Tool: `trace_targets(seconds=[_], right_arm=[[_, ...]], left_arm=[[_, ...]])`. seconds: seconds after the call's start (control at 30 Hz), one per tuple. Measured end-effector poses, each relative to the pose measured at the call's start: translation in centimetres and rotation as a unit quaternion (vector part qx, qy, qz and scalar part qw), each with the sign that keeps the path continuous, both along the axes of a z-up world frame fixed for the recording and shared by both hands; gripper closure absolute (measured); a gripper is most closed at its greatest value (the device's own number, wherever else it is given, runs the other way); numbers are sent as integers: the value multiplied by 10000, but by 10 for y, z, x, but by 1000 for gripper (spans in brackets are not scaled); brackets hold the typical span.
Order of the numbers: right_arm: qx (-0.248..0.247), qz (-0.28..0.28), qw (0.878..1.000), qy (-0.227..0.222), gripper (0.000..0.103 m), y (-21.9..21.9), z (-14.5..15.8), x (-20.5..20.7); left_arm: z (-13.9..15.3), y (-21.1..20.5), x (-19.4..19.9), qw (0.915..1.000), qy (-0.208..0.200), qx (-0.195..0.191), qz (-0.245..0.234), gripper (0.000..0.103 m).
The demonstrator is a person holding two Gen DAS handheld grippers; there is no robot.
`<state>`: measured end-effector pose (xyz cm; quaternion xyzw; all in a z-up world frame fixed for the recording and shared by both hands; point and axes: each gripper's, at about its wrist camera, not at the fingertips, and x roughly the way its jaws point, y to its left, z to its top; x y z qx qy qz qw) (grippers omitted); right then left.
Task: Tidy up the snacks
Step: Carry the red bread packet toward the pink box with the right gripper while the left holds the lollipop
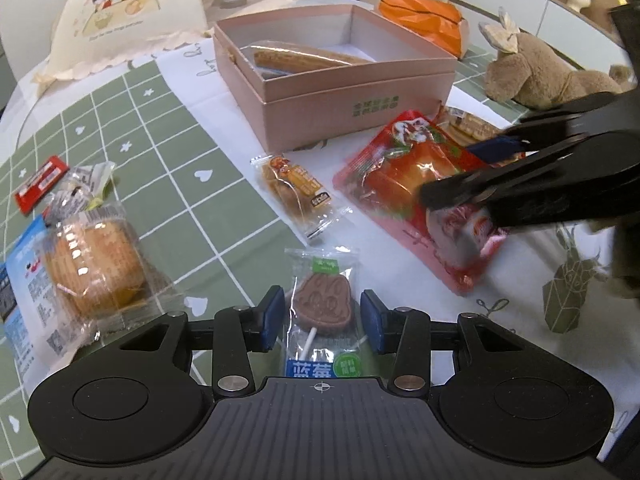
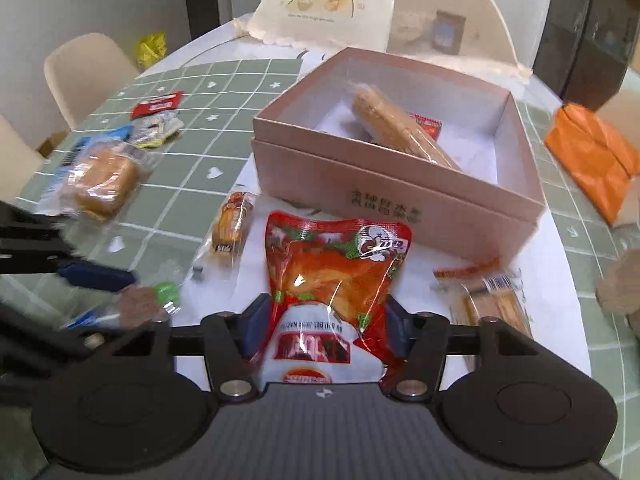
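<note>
A pink box (image 1: 360, 108) (image 2: 400, 196) stands open on the table with a long wrapped pastry (image 1: 304, 58) (image 2: 400, 132) inside. My left gripper (image 1: 322, 320) is open, its blue pads on either side of a chocolate lollipop packet (image 1: 322, 304) lying on the table. My right gripper (image 2: 322, 320) (image 1: 460, 196) has its jaws closed on the near end of a red chicken snack pack (image 2: 336, 276) (image 1: 408, 168), in front of the box. The left gripper shows blurred in the right wrist view (image 2: 96, 276).
Loose snacks lie around: a small orange packet (image 1: 298, 192) (image 2: 230, 224), a wrapped cake (image 1: 94, 268) (image 2: 102, 184), a red bar (image 1: 40, 184) (image 2: 158, 105), wafers (image 2: 492, 300). A plush toy (image 1: 548, 68) and an orange bag (image 1: 424, 16) (image 2: 596, 152) sit by the box. A food cover (image 1: 132, 12) stands behind.
</note>
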<state>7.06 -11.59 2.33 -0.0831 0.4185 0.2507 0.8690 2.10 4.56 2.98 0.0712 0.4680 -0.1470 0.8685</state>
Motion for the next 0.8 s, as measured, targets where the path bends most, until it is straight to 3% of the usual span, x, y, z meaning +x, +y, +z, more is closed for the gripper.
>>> trace_targets(seconds=[0.07,0.23,0.33,0.4,0.57,0.7,0.8], right_arm=[[249,-144,9995,138,74,-17,8,-7],[374,-434,9981,208,77,-41,10,-18],[373,-442,9981,220,64,-45,5,-23],[462,-414,9979,166,27,-43,4,-27],[-86,-291,9993,-207,23,-7,-7,-36],[-656,190,9955,-659,12,16,-20,-52],[-349,425,9955,-777,10,11,-26,-54]], left_arm=[[-1,-6,0,9998,-93,142,-107,57],[-1,-9,-4,9996,-139,148,-214,62],[-1,-8,-7,9997,-131,126,-188,62],[0,-3,-7,9999,-89,113,-18,62],[2,11,-8,9996,19,11,291,62],[2,12,-9,9994,-5,3,344,61],[1,10,-10,9994,-45,50,334,60]])
